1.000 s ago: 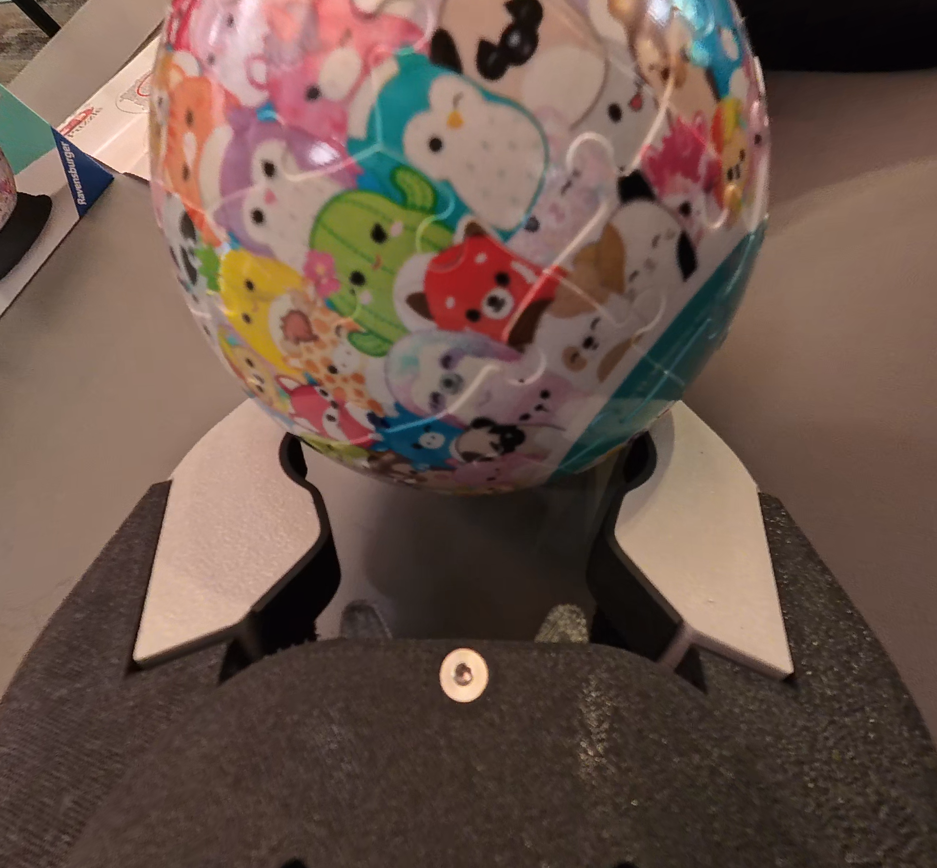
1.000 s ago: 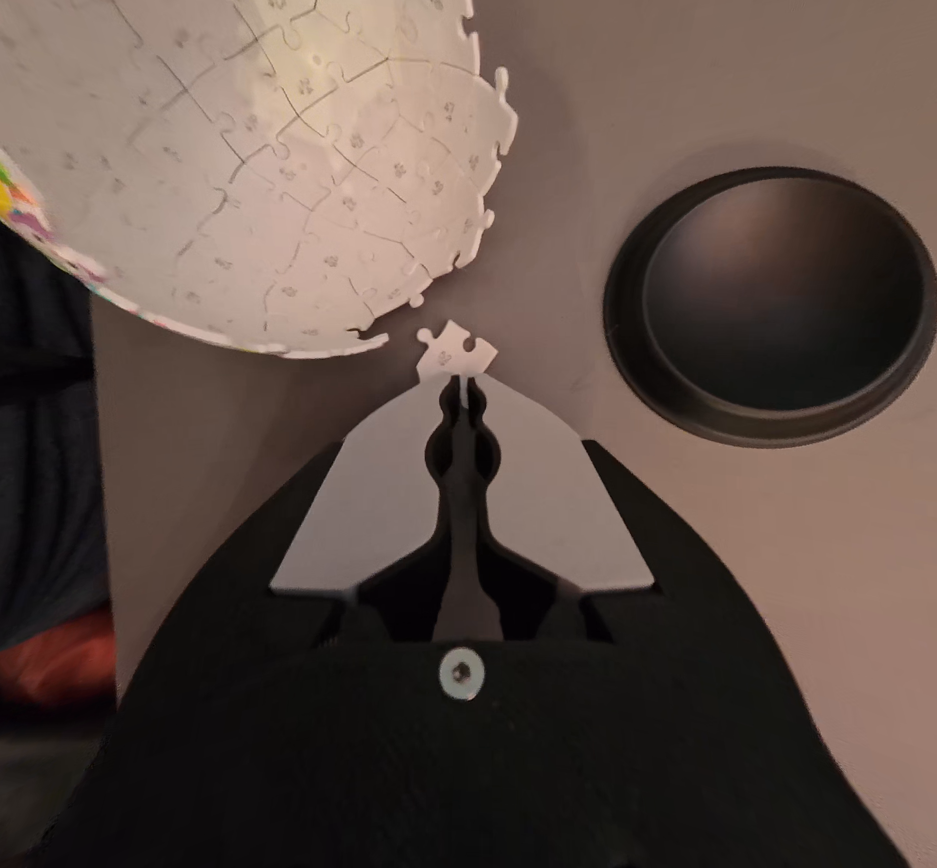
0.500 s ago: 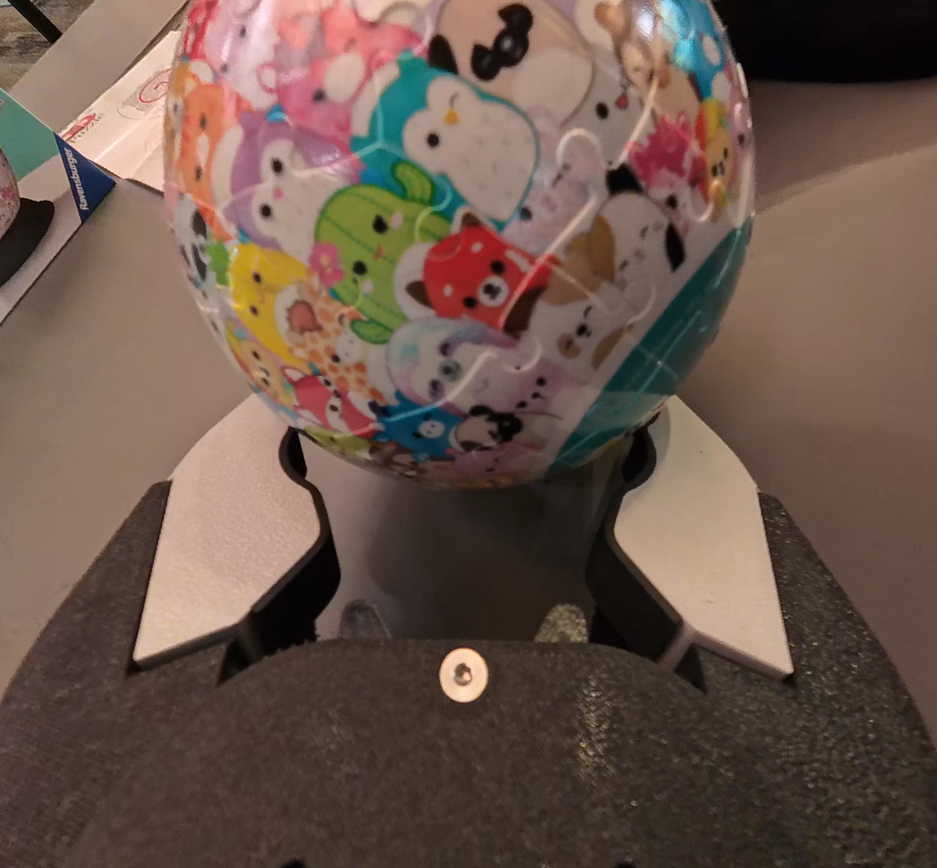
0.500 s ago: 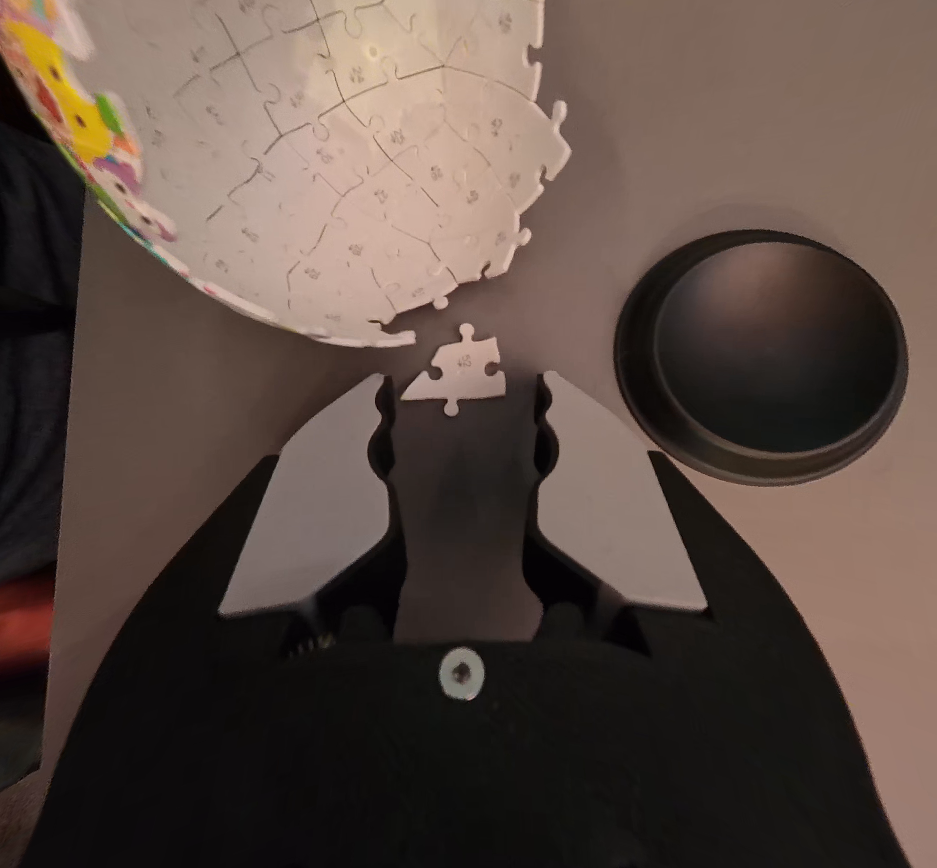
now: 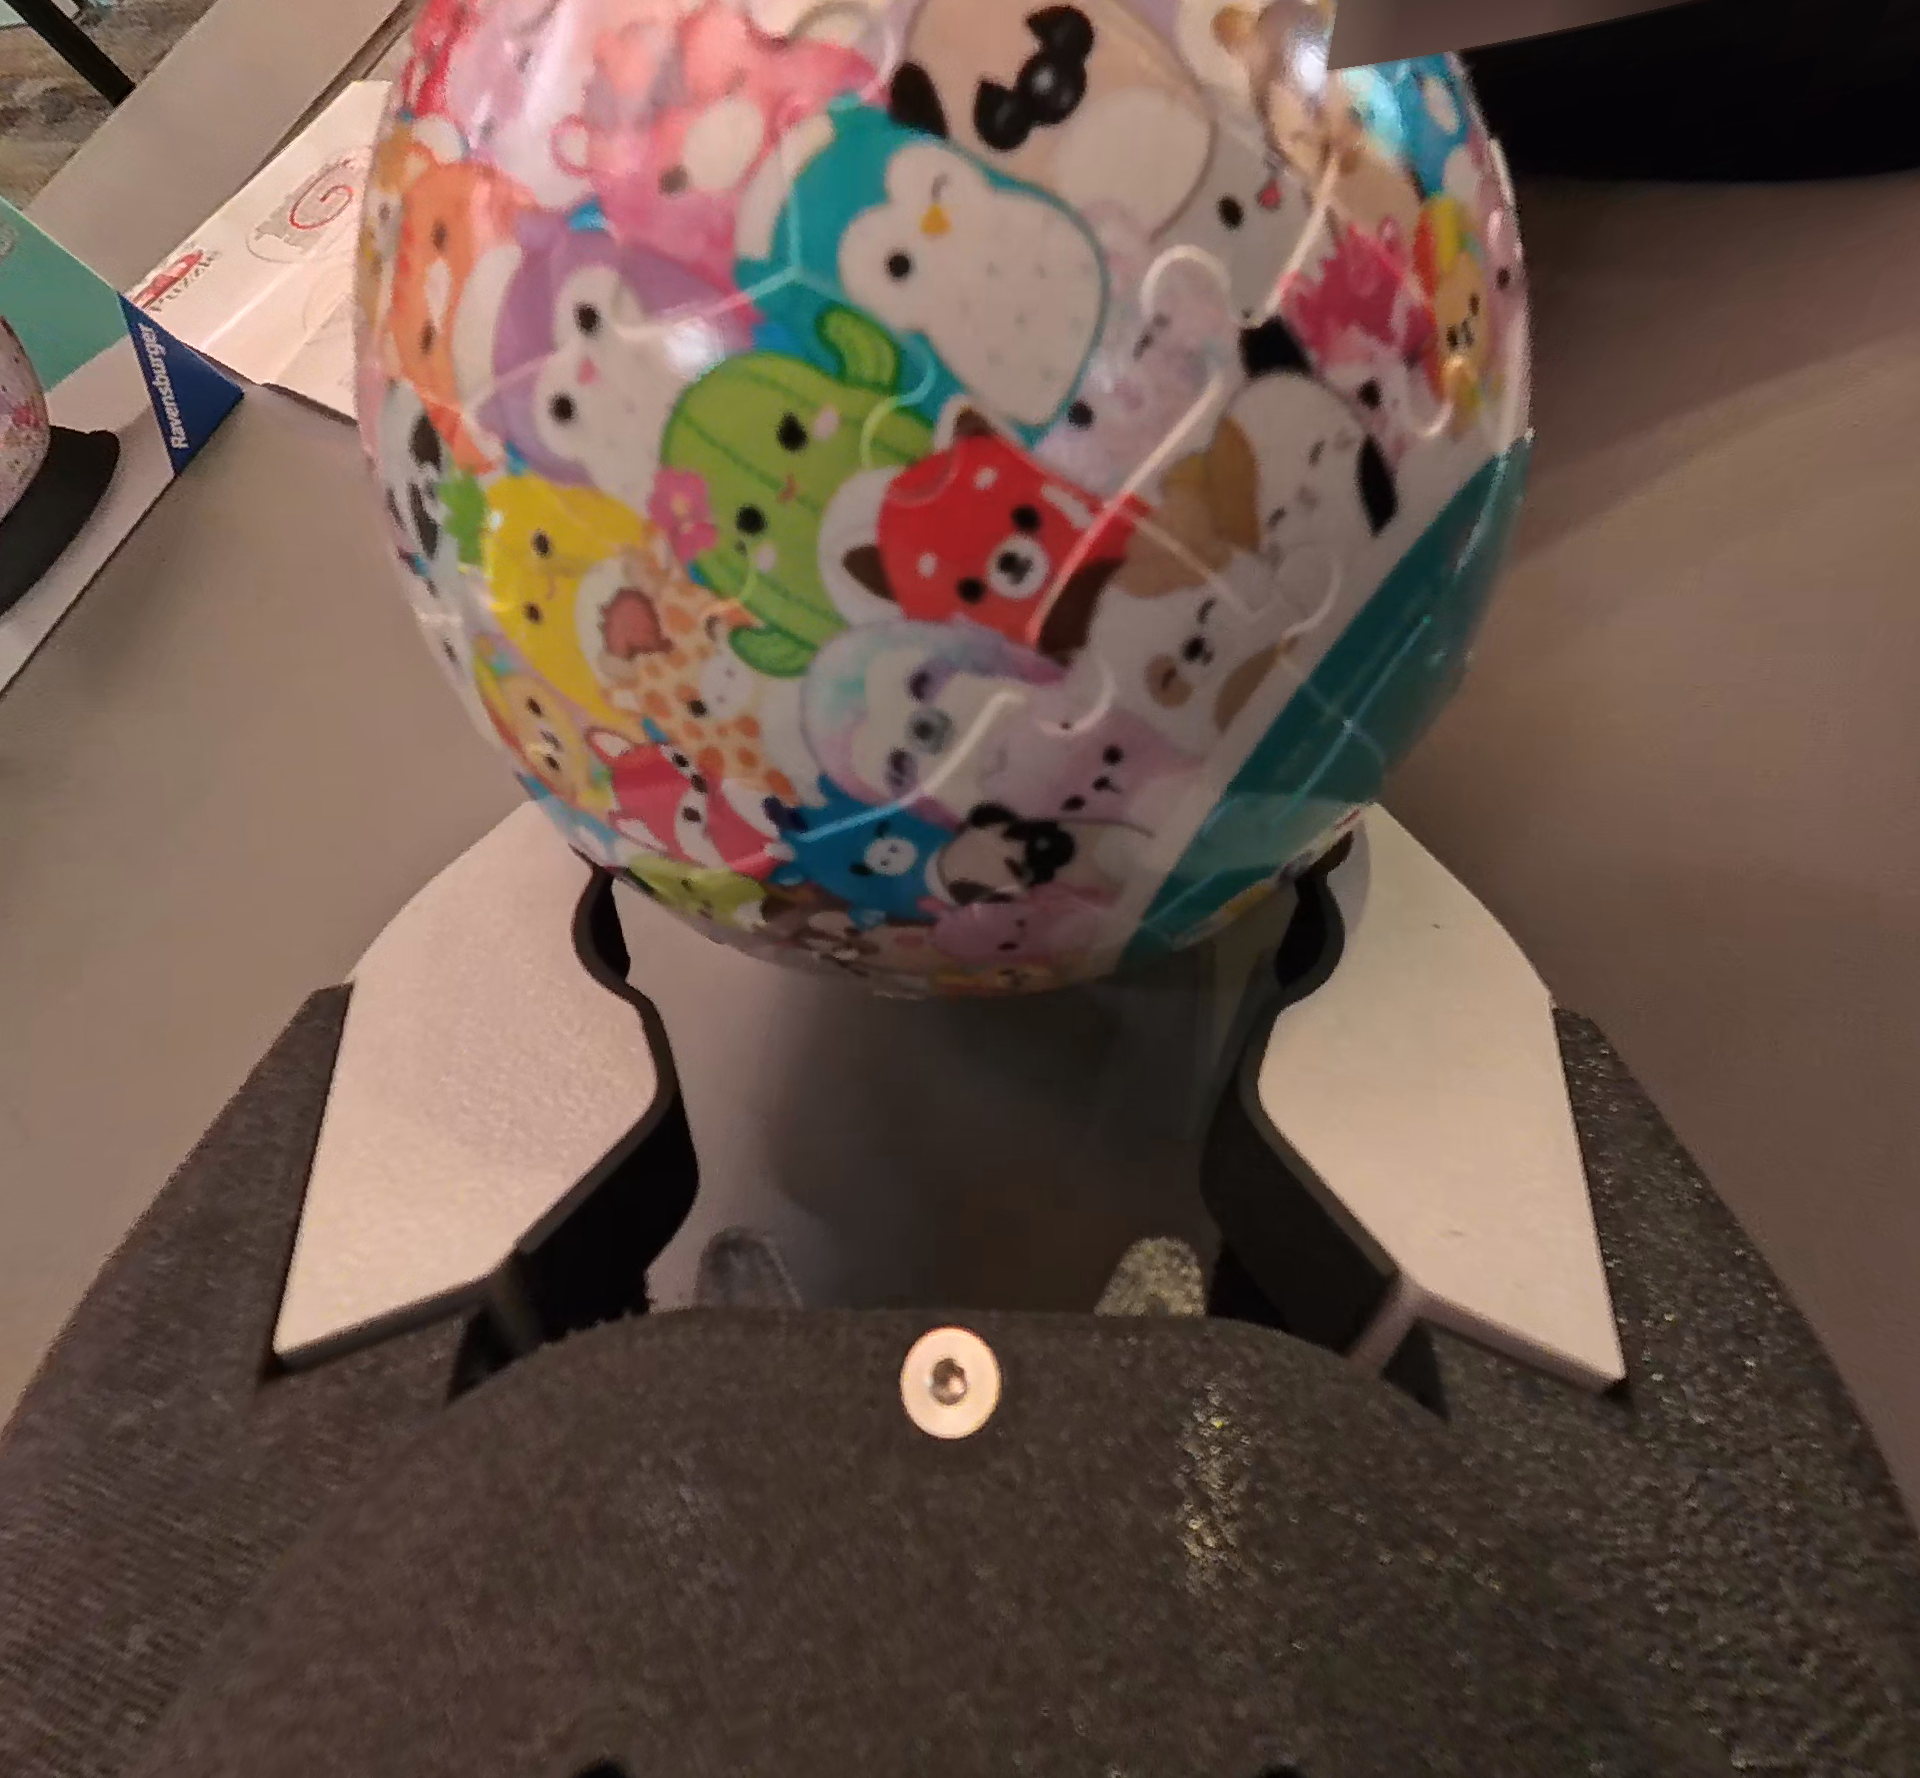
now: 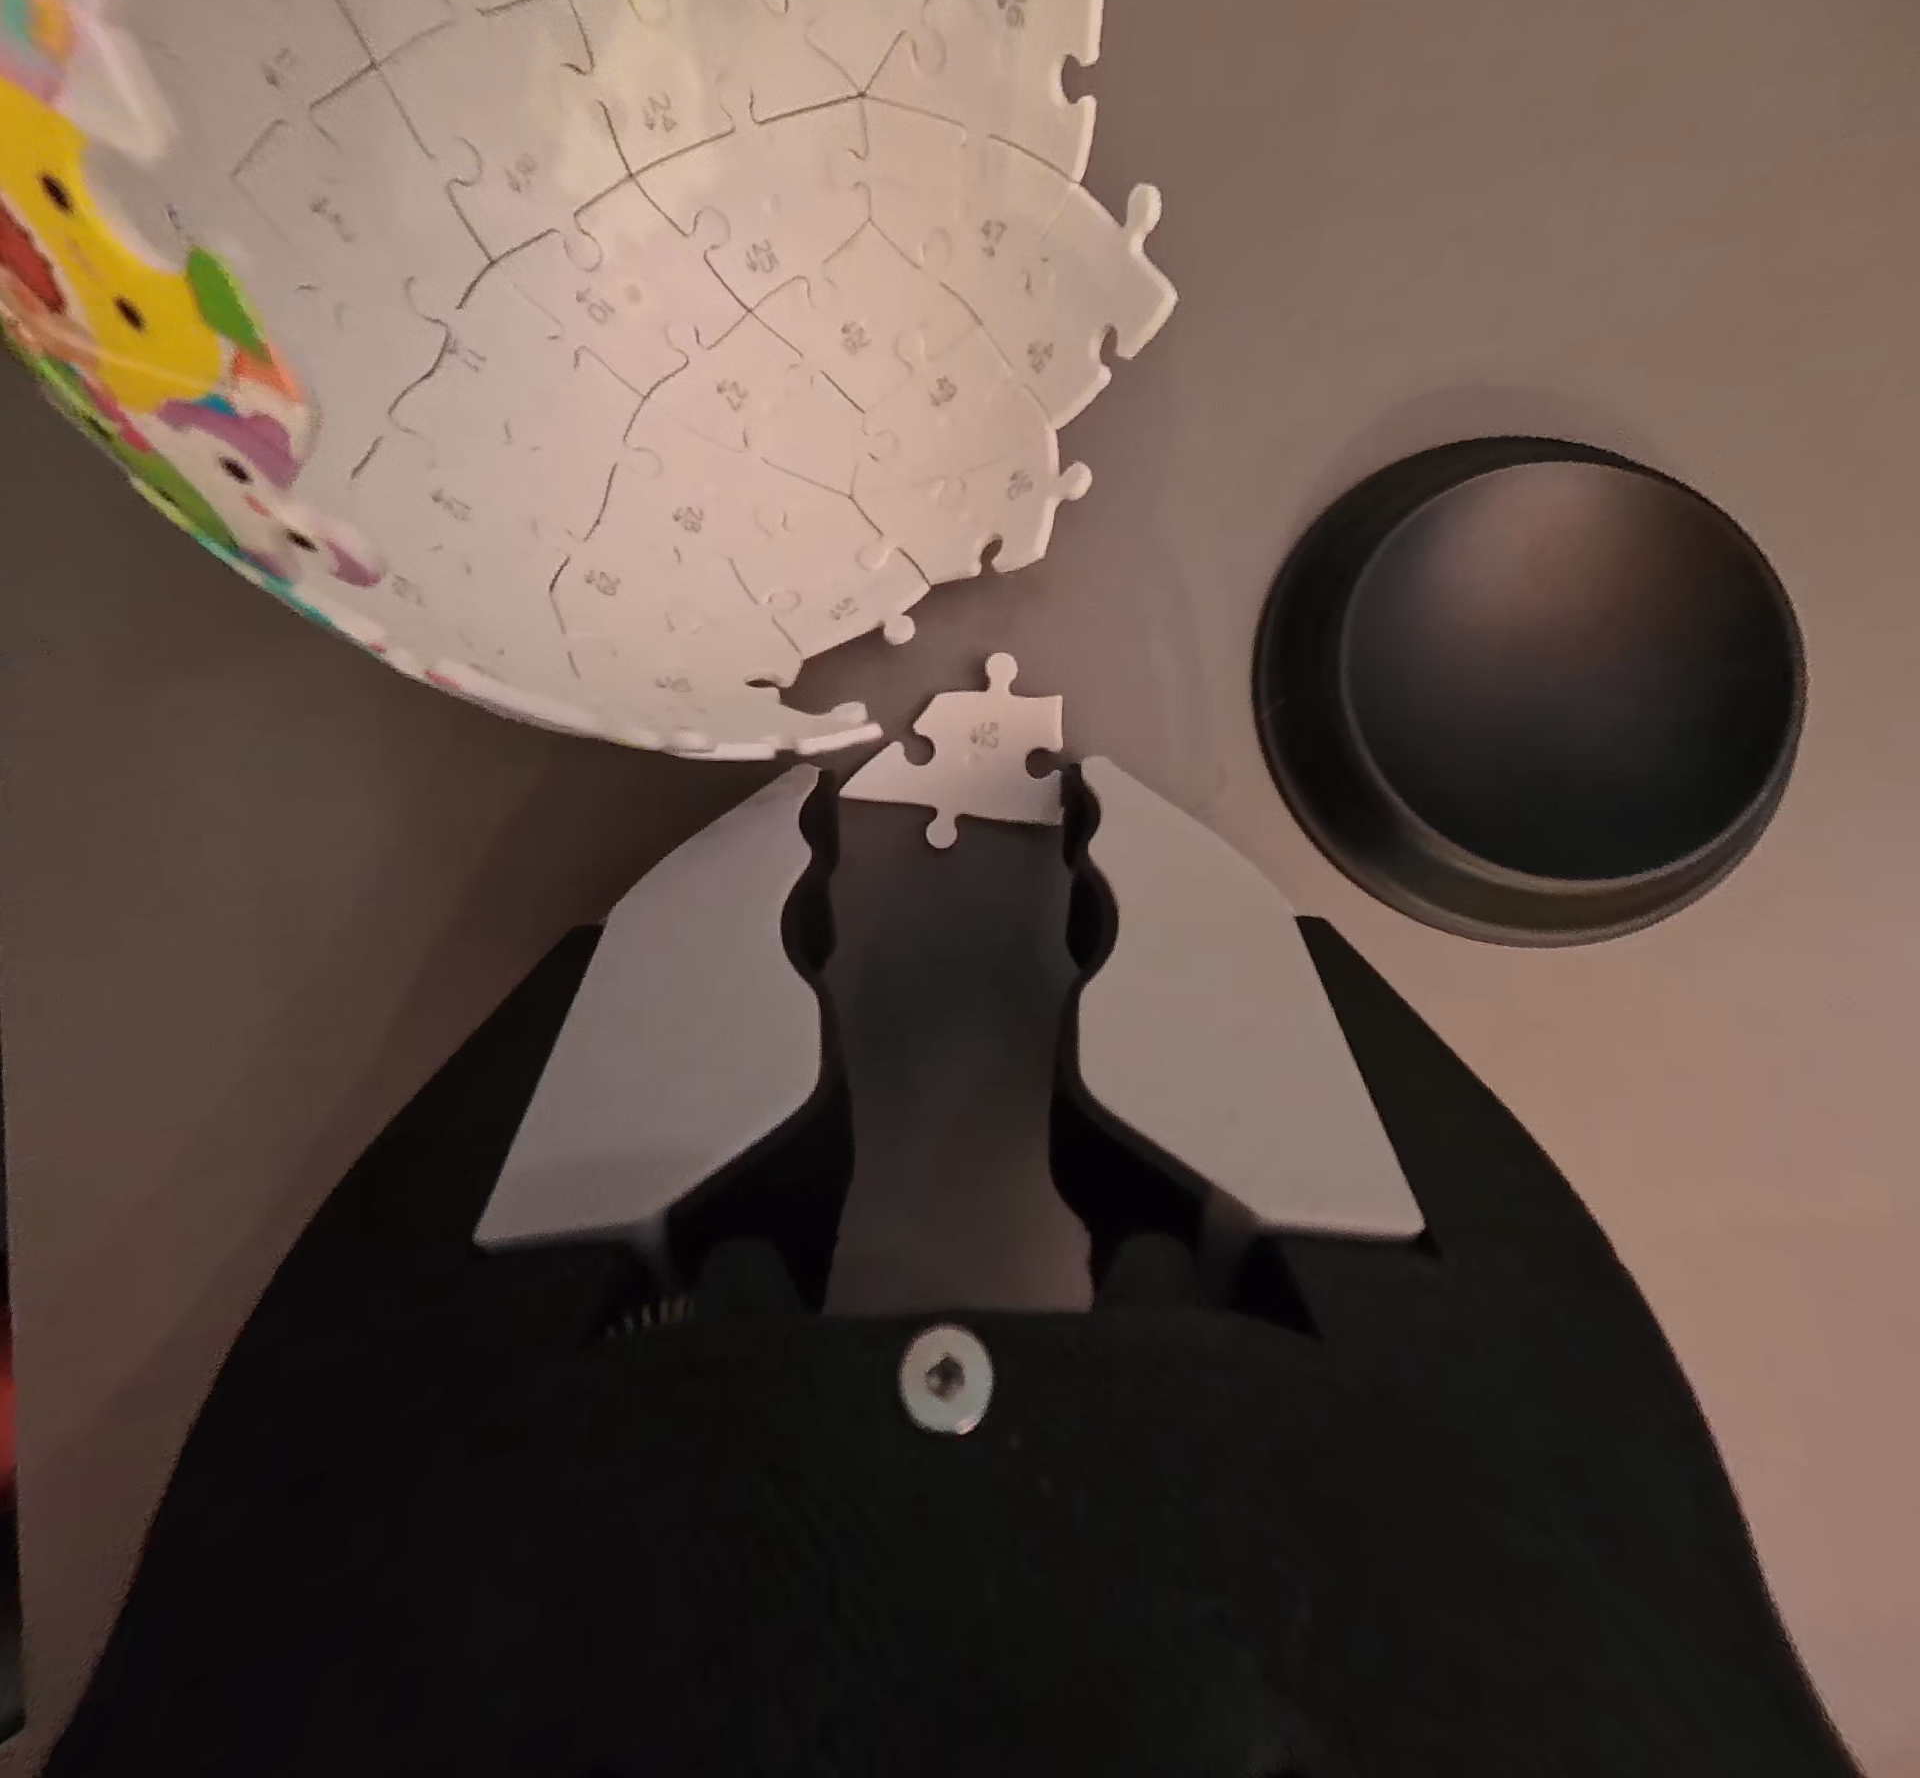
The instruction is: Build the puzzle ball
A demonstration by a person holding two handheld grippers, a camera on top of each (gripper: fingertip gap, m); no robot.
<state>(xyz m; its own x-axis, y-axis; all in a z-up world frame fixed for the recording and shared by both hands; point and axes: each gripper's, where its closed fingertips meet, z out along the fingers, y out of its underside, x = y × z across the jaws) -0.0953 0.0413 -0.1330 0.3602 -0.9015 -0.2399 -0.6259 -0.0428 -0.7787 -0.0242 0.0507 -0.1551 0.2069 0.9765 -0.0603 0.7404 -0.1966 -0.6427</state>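
Left gripper (image 5: 951, 897) is clamped on the puzzle ball (image 5: 935, 419), mid-frame. My right gripper (image 6: 945, 783) has fingers apart w/ a loose piece (image 6: 982, 757) between the tips, prob lying on the table (image 6: 1507, 170). Black stand (image 6: 1527, 689) at right, nothing in it.

Dim warm light, glare on the glossy puzzle ball (image 5: 935, 440), blurred edges, wide-angle bowing.

Puzzle ball (image 5: 935, 440) glossy outside — inner face matt white.
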